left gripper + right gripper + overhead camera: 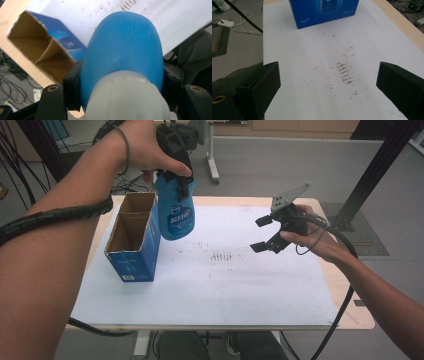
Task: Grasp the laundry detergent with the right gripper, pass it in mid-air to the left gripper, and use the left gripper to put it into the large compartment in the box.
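A blue plastic bottle (176, 215) with a white cap hangs in the air beside the open blue cardboard box (134, 240), a little to its right. My left gripper (176, 175) is shut on the bottle near its neck. In the left gripper view the bottle (122, 47) bulges between the jaws, with the box's two brown compartments (42, 52) below and to the left. My right gripper (265, 234) hovers open over the right part of the white sheet, nothing between its jaws. The right gripper view shows the box's blue side (324, 11) at the top.
A white sheet (215, 285) covers the wooden table (357, 315), with brown smudges (220, 256) at its middle. Black cables trail from both grippers. A metal stand foot (212, 167) and a black frame post (372, 170) stand on the floor beyond the table.
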`<state>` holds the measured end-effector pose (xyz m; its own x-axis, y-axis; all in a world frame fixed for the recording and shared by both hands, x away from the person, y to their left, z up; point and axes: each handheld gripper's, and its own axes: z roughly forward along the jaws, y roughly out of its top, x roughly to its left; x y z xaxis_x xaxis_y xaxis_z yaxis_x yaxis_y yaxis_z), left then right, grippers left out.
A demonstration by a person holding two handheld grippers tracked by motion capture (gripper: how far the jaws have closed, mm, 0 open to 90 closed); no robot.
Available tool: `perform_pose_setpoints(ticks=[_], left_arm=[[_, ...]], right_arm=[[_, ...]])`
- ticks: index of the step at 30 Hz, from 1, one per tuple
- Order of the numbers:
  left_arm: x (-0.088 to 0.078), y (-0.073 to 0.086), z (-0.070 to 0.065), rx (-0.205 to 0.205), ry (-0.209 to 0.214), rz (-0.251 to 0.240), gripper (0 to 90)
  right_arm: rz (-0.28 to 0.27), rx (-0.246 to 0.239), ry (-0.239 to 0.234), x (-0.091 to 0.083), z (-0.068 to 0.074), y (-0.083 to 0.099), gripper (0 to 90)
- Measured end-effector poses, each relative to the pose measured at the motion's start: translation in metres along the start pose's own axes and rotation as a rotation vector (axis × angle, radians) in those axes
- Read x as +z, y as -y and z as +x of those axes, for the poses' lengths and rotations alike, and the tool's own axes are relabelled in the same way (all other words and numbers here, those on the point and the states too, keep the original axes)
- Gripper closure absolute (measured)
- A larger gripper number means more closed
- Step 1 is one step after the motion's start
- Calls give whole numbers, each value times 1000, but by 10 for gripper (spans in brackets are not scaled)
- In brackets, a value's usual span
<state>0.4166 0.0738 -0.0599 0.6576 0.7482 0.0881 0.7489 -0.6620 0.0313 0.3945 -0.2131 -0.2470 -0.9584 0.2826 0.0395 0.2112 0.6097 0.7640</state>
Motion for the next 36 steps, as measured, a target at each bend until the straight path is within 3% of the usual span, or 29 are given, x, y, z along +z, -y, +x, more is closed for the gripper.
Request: perform_pose_setpoints(ticks=[9, 18, 24, 28, 36], left_arm=[[-20, 10, 18, -156, -13, -30, 366], [-36, 24, 44, -302, -40, -34, 366], [-42, 35, 63, -417, -56, -55, 365], [-45, 40, 72, -473, -79, -62, 365], [-49, 49, 91, -598, -76, -78, 366]], right_arm=[[4, 3, 16, -8, -4, -1, 55], [23, 12, 28, -12, -8, 1, 56], [34, 35, 42, -16, -14, 4, 58], [39, 47, 55, -18, -18, 6, 56], [50, 49, 73, -20, -21, 4, 54]])
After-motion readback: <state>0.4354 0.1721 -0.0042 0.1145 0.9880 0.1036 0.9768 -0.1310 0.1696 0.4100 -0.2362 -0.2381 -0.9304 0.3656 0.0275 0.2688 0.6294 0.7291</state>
